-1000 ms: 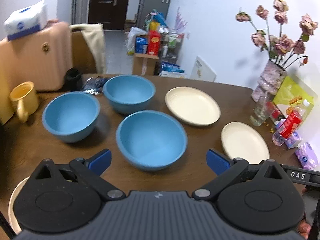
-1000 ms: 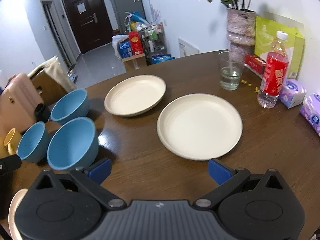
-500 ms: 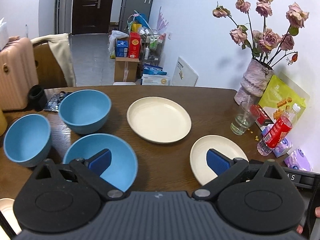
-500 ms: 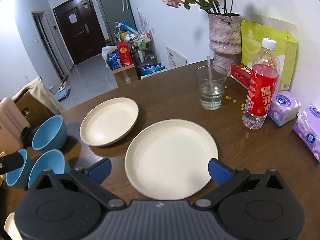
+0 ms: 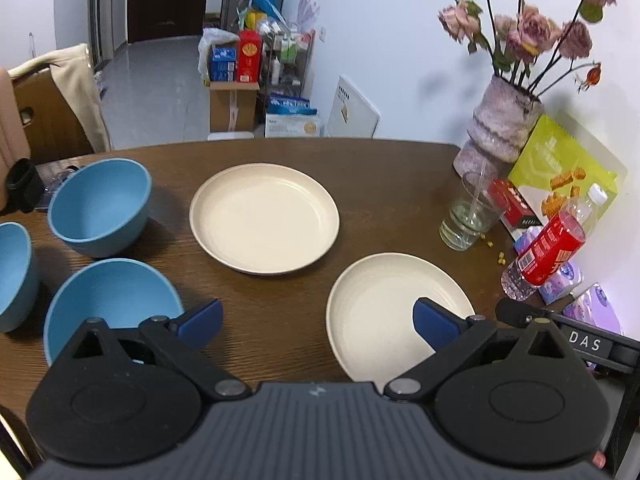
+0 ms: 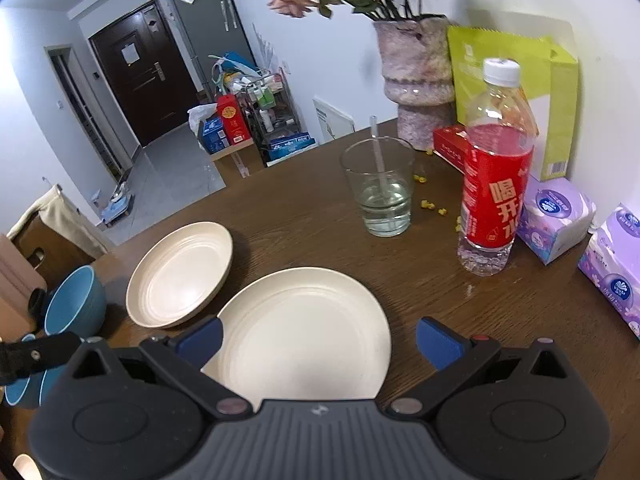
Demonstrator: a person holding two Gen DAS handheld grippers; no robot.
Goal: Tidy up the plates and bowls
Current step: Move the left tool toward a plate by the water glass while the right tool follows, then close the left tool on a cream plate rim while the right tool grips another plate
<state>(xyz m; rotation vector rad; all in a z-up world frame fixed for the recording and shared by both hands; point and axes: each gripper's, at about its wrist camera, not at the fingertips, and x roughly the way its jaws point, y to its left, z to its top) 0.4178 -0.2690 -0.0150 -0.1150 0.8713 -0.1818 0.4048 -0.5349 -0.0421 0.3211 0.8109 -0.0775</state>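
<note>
Two cream plates lie on the brown table: a far plate point(image 5: 264, 216) point(image 6: 180, 274) and a near plate point(image 5: 384, 312) point(image 6: 304, 328). Three blue bowls stand at the left: one far point(image 5: 98, 204) point(image 6: 76, 306), one near point(image 5: 108, 304), one cut off by the left edge point(image 5: 14, 276). My left gripper point(image 5: 318, 320) is open above the table between the near bowl and the near plate. My right gripper point(image 6: 318, 338) is open and hovers over the near plate, which lies between its blue fingertips point(image 6: 436, 340). Nothing is held.
At the right stand a glass of water with a straw point(image 6: 380, 196), a red-labelled bottle point(image 6: 494, 196), tissue packs point(image 6: 556, 216), a vase of dried roses point(image 5: 500, 128) and a green snack bag point(image 5: 560, 164). A chair point(image 5: 60, 96) stands beyond the table's far left edge.
Both grippers have swung to the right. The bowls slid to the left of the left wrist view, and the near plate came closer under the right gripper. Both stayed open.
</note>
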